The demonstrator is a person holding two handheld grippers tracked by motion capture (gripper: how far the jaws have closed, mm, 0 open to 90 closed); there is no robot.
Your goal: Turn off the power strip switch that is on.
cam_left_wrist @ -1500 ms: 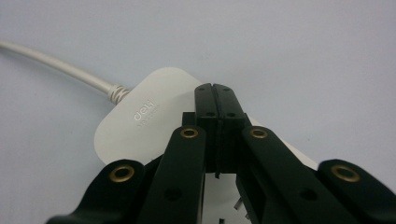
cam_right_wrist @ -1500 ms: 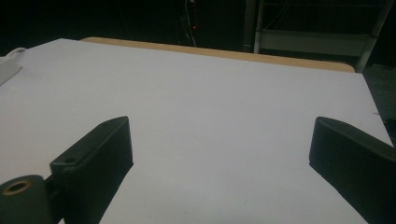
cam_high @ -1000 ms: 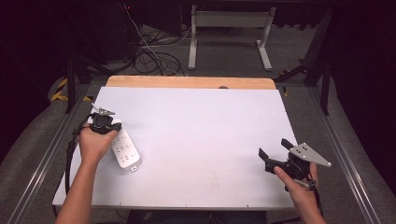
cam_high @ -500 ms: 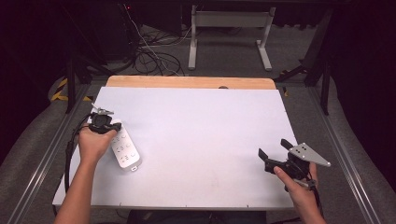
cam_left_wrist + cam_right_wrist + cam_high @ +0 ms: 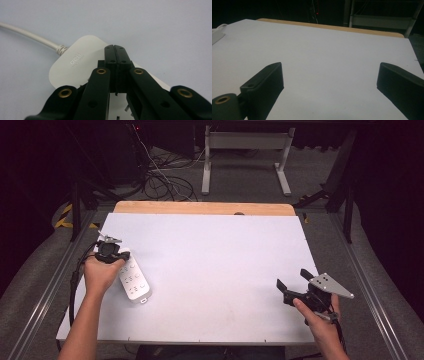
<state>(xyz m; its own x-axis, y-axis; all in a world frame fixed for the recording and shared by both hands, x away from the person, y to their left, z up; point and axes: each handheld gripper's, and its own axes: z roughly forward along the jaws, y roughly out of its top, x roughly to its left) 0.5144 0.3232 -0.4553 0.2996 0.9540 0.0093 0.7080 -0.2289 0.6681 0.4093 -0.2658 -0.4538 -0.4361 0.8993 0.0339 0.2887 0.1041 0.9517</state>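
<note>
Down at the table's left edge, the left gripper (image 5: pixel 111 251) has its jaws pressed together with nothing between them, the tips poised just over the rounded end of a white power strip (image 5: pixel 133 279) — whether they touch it I cannot tell. From that end, in the left gripper view, the strip's pale cable (image 5: pixel 30 36) runs off across the white tabletop (image 5: pixel 215 265). Well apart, near the right front corner, the right gripper (image 5: pixel 295 282) is held with jaws spread wide, gripping nothing — bare tabletop beyond them
</note>
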